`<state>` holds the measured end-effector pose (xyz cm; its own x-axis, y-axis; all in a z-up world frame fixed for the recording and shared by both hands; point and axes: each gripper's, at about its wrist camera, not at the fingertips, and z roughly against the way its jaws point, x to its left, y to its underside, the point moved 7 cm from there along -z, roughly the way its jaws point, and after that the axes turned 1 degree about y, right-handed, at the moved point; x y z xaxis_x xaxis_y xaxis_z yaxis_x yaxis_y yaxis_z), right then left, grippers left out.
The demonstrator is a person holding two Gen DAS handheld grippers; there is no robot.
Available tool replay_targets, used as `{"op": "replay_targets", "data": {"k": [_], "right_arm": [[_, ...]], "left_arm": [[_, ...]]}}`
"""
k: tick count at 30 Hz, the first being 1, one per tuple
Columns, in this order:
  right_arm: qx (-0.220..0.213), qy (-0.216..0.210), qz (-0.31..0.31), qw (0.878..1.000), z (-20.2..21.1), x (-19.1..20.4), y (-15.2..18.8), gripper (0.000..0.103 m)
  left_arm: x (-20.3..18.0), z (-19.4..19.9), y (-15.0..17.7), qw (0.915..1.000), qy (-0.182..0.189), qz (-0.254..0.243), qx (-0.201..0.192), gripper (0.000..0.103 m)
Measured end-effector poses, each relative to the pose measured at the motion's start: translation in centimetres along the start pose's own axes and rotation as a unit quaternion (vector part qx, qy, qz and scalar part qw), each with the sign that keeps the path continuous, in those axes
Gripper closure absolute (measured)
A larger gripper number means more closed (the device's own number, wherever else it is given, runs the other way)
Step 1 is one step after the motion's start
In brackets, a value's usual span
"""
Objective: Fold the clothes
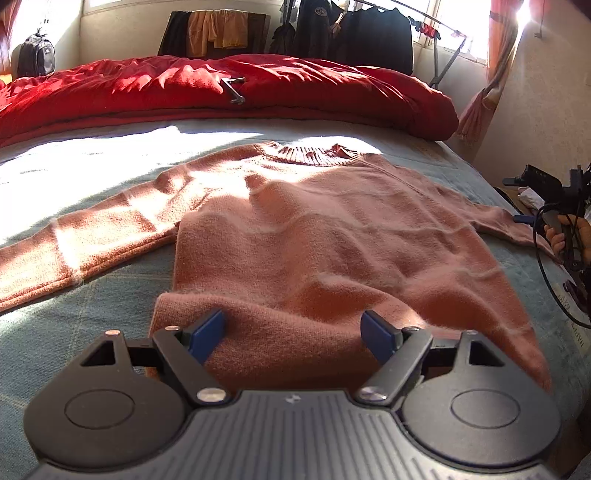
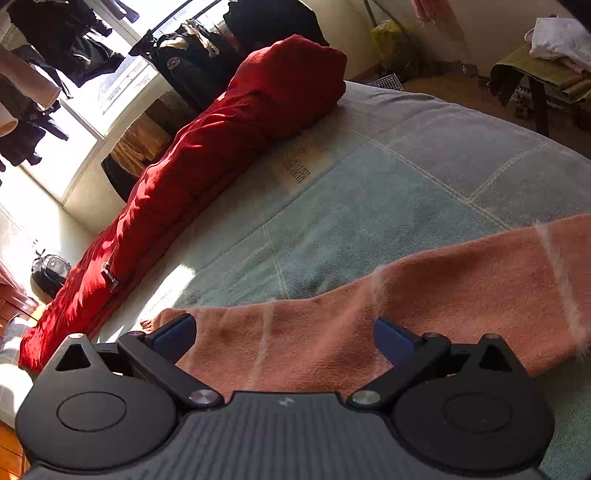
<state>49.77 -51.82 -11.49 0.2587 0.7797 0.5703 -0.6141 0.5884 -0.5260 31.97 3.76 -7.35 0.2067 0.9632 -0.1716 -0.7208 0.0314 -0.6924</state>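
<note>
Two grippers in play, both with fingers apart and nothing clamped.

Sweater (image 1: pixel 295 229): salmon-pink knit, lies flat on the bed (image 1: pixel 92 295), front up, collar (image 1: pixel 314 155) at the far end, hem toward the left camera. Both sleeves spread out sideways. Left sleeve (image 1: pixel 74 240) runs out across the blanket in strong sun. Right sleeve (image 2: pixel 443 295) reaches toward the bed's right edge.

Left gripper (image 1: pixel 293 332): sits over the hem, blue fingers (image 1: pixel 207 334) wide, one on each side of a raised fold of knit. Fabric lies between them, but the pads don't press on it. Can't tell whether the tips touch the cloth.

Right gripper (image 2: pixel 288 338): over the right sleeve, view rolled so the bed looks tilted. Fingers (image 2: pixel 173 336) wide apart, sleeve passing under and between them, not pinched. Cuff end of the sleeve sits just beside the left-hand finger in that view. From the left camera the same gripper (image 1: pixel 546 192) shows at the right edge of the bed by the sleeve end, held by a hand (image 1: pixel 569 236) with cable trailing down.

Surroundings: red duvet (image 1: pixel 221 88) bunched along the far side of the bed, well apart from the sweater. Dark clothes on a rack (image 1: pixel 369 33) behind it by the window. Backpack (image 1: pixel 35 55) in the far left corner. Bed cover is pale blue-green with a thin light grid.
</note>
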Motion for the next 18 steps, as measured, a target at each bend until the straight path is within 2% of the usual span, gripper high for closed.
{"op": "replay_targets", "data": {"k": [3,5,8,12,13,15,18], "right_arm": [[0.003,0.039,-0.024,0.999,-0.8,-3.6,0.7,0.002],[-0.013,0.033,-0.008,0.999,0.4,-4.6,0.8,0.005],[-0.027,0.096,0.018,0.995,2.4,-6.6,0.4,0.005],[-0.020,0.111,0.000,0.994,3.7,-8.0,-1.2,0.003],[-0.028,0.109,-0.001,0.994,3.9,-7.7,-1.6,0.000],[-0.036,0.080,0.002,0.996,3.7,-6.5,-2.4,0.000],[-0.015,-0.004,-0.009,1.000,1.5,-3.5,-2.7,0.000]], "left_arm": [[0.2,0.1,-0.1,1.0000,-0.001,0.000,0.001,0.022],[0.3,0.1,-0.1,1.0000,-0.004,0.003,0.001,0.022],[0.3,0.0,-0.1,0.9999,-0.009,0.010,0.000,0.022],[-0.3,0.0,-0.4,0.9997,-0.021,0.011,-0.003,0.022],[-0.5,0.0,-0.6,0.9997,-0.022,0.010,-0.005,0.022],[-1.3,0.3,-0.9,0.9998,-0.019,0.005,-0.010,0.022],[-2.5,0.7,-1.2,0.9997,-0.022,-0.006,-0.012,0.022]]}}
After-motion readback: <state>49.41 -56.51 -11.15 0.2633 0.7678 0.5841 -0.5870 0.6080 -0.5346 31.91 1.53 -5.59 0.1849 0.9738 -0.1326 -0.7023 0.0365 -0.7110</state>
